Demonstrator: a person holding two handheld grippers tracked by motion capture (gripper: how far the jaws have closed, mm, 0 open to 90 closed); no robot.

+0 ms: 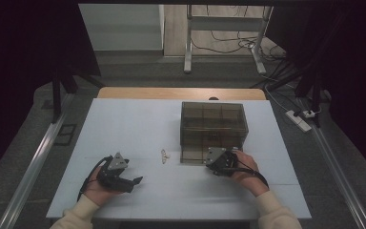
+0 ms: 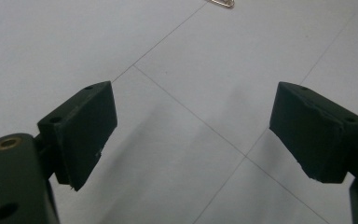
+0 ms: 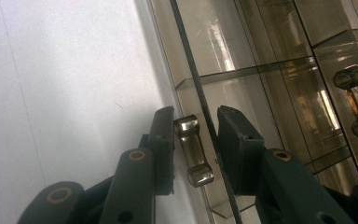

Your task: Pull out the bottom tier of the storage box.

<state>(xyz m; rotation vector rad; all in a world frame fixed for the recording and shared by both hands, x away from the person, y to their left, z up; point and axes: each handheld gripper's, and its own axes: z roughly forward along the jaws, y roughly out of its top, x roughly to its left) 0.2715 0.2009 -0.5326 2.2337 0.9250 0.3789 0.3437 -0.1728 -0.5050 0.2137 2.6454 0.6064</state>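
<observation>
No text, label, brand, number or sign can be read anywhere in these pictures.

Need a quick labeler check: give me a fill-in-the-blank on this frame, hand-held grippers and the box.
1. The right hand-held gripper has its jaws around the drawer ____ of the smoky clear box.
2. The left hand-held gripper has its jaws ____, nothing between them.
3. The small clip lies on the white table to the ____ of the box in the high view.

Missing words: handle; open; left
</observation>
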